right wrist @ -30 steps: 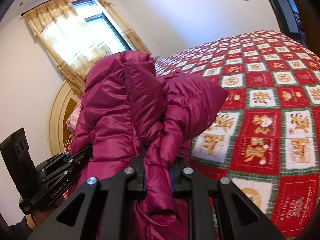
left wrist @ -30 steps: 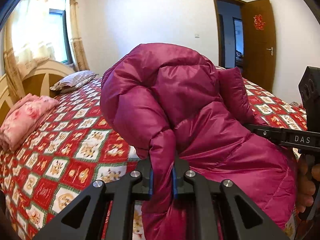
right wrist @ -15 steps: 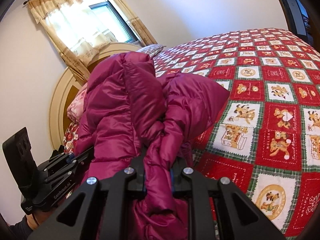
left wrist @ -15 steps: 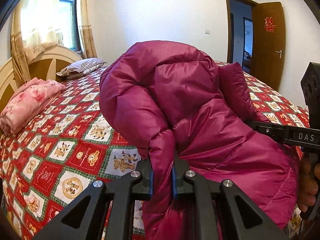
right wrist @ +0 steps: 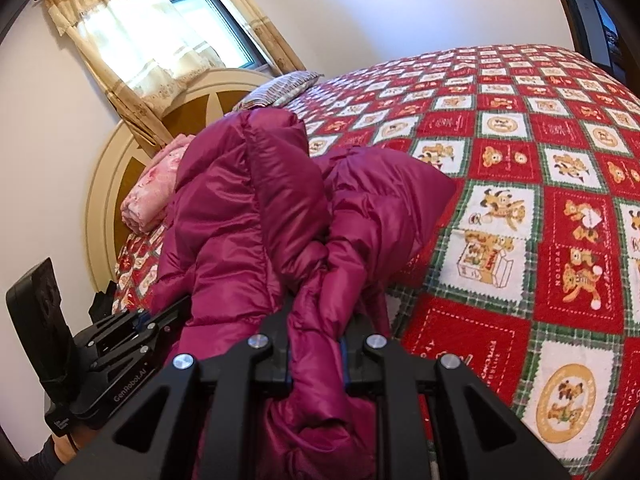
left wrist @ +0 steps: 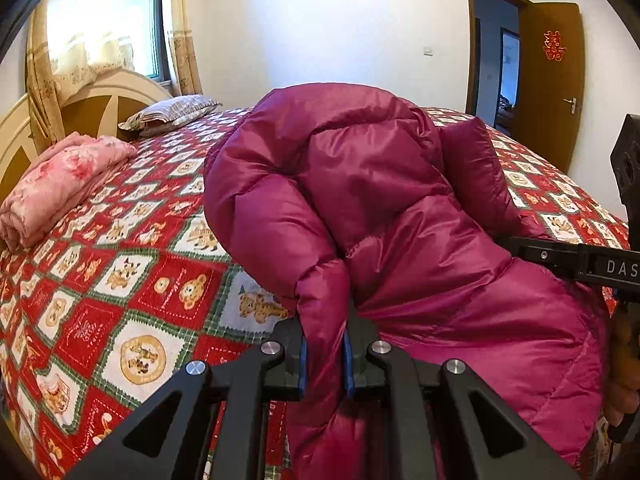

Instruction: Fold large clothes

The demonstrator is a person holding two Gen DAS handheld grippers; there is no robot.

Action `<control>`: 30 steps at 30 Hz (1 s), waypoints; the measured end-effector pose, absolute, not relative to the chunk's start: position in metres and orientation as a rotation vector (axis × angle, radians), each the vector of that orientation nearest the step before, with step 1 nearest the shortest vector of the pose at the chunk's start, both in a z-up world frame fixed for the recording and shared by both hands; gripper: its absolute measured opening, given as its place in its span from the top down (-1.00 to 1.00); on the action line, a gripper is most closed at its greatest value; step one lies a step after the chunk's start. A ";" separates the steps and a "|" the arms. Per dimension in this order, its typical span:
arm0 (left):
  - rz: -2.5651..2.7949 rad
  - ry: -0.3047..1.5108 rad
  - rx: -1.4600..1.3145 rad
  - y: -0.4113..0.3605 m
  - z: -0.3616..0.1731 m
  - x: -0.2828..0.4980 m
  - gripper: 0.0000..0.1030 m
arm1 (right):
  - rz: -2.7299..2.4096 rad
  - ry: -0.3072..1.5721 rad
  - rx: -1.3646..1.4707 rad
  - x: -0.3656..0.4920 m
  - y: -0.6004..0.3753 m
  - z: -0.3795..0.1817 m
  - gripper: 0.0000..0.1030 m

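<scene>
A magenta puffy down jacket is bunched up over the near edge of the bed. My left gripper is shut on a pinched fold of it, the blue pads pressing the fabric from both sides. The same jacket fills the left half of the right wrist view, where my right gripper is shut on another fold. Each gripper shows in the other's view: the right one at the right edge, the left one at the lower left. The jacket's underside and lower hem are hidden.
The bed carries a red, white and green cartoon quilt. A folded pink blanket and a striped pillow lie by the round headboard. A curtained window is behind it. An open wooden door stands far right.
Both grippers have moved forward and down over the bed with the jacket still clamped. The quilt, pink blanket and pillow now show more fully, and the grips have not changed.
</scene>
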State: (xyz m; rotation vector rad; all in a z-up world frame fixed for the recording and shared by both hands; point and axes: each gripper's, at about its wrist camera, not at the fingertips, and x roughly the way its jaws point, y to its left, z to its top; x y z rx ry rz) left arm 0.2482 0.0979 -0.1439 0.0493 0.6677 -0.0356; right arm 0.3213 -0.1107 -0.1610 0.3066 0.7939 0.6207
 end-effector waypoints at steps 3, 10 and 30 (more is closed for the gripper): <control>-0.032 0.669 0.051 0.099 -0.148 0.248 0.72 | 0.609 0.812 0.305 0.323 -0.109 -0.167 0.63; -0.020 0.676 0.055 0.100 -0.156 0.249 0.57 | 0.581 0.851 0.316 0.325 -0.112 -0.180 0.62; 0.094 0.676 0.058 0.115 -0.164 0.252 -0.50 | 0.523 0.863 0.295 0.327 -0.112 -0.189 0.31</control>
